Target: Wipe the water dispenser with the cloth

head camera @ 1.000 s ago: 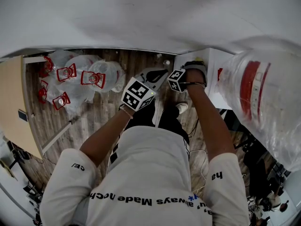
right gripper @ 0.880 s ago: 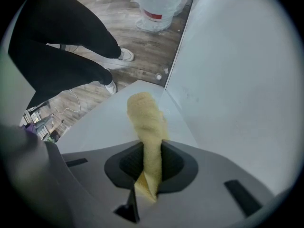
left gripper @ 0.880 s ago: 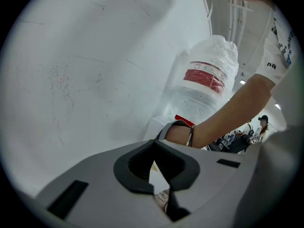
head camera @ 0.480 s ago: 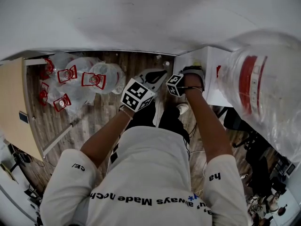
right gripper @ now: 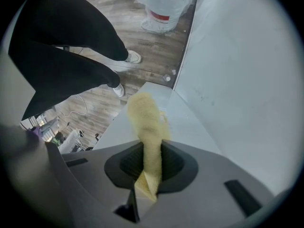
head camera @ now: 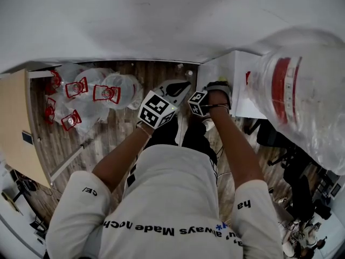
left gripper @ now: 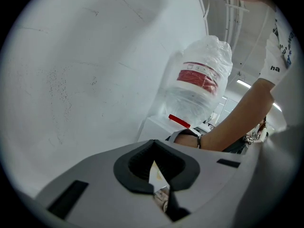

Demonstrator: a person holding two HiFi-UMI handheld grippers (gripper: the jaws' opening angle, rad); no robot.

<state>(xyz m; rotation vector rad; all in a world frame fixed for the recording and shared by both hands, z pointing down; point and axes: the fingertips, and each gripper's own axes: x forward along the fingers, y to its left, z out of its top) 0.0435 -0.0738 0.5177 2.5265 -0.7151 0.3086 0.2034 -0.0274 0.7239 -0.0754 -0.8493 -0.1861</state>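
- Right gripper (right gripper: 148, 169): jaws clamped on a yellow cloth (right gripper: 146, 122). The cloth stands up out of the dark jaw pads as a narrow fuzzy strip.
- The far end of the cloth reaches onto the white top of the water dispenser (right gripper: 192, 122). It lies near the top's left edge, and contact looks likely but can't be confirmed.
- The white wall (right gripper: 247, 56) runs just beside the dispenser, on the right in the right gripper view.
- Left gripper (left gripper: 157, 177): jaws drawn together with nothing gripped. Only a thin sliver of background shows through the gap.
- The left gripper is held in the air, apart from the dispenser and pointing toward it and the wall.
- In the head view both grippers are out in front of the person. The left one is over the wooden floor (head camera: 116, 131), and the right one is just beside it at the dispenser's near left corner.
- A large water bottle (left gripper: 202, 80) sits upright on the dispenser, wrapped in clear plastic and carrying a red label band. It is to the right of the cloth and apart from it.
- The person's right forearm (left gripper: 237, 122) stretches toward the dispenser, with a band at the wrist.
- Several more water bottles (head camera: 91, 88) in clear bags with red fittings are clustered on the floor by the wall, well apart from the dispenser on the left.
- The person's legs (right gripper: 61, 56) in dark trousers and white shoes stand on the floor beside the dispenser.
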